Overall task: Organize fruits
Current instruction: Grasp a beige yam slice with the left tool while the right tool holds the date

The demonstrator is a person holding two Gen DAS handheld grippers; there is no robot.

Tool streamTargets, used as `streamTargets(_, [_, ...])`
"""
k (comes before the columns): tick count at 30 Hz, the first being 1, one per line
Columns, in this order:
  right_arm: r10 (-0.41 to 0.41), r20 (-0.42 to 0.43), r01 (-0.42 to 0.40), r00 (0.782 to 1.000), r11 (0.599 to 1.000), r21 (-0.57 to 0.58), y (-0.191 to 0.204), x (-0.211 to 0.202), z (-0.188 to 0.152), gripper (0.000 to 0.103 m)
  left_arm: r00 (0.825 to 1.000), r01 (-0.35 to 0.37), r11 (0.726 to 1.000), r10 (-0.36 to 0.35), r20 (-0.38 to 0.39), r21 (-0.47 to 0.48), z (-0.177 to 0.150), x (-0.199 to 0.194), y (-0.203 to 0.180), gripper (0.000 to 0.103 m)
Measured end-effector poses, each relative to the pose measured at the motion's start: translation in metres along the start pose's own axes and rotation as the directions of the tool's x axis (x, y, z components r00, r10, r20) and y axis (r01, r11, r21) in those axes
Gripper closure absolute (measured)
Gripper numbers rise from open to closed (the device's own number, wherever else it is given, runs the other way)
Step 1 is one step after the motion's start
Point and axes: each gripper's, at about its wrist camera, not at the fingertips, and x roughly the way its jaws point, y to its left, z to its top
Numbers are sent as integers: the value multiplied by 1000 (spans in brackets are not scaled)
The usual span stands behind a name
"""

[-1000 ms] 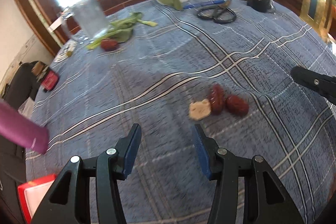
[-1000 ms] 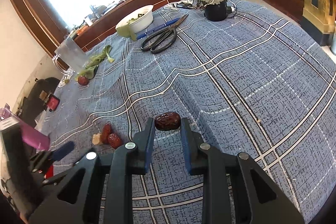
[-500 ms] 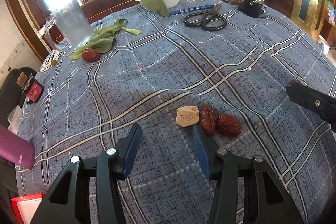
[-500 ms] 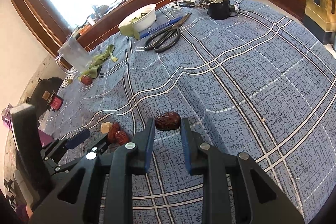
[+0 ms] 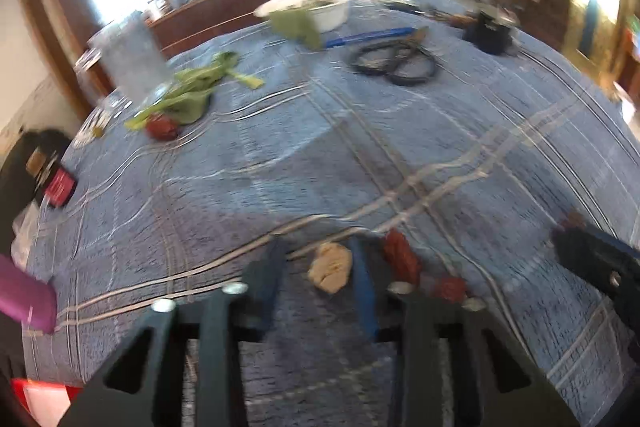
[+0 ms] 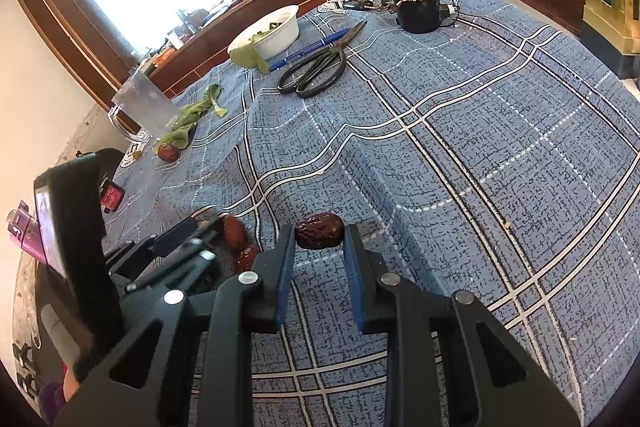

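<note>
Blue checked cloth point(image 6: 480, 131) covers the worktop, rumpled into a ridge near its middle. The right gripper point(image 6: 319, 247) is clamped on a dark red date point(image 6: 319, 225), held crosswise between the blue pads at the fingertips, above the cloth. The left gripper point(image 5: 316, 275) stands with its fingers apart, low over the cloth; a pale beige chunk point(image 5: 330, 266) lies between them, though the view is blurred and I cannot tell whether either pad touches it. Just to the right of that chunk lie two more red dates point(image 5: 402, 257), one beside the left gripper's right finger and the other partly hidden behind it. A further date point(image 6: 168, 151) rests far off at the tip of some green leaves point(image 6: 192, 119), next to a clear plastic jug point(image 6: 142, 107). Beyond lie black scissors point(image 6: 316, 71), a blue pen point(image 6: 308, 49), a white bowl point(image 6: 276, 33) with greens, and a small black motor point(image 6: 418, 9)
</note>
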Motion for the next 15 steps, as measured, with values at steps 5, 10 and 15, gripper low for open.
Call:
streamTargets(5, [-1,3,1,1000,1000,3,-1,-1,0,77,998,-53,994,50,-40,-99,-5,3,33,87])
streamTargets(10, [0,6,0,1000,1000,0,1,-1,-1,77,1000,-11,997,9,-28,-75,-16,-10,33,87])
streamTargets(15, [1,5,-1,1000,1000,4,0,-1,-1,77,999,5,1000,-7,53,31,-14,-25,5,72])
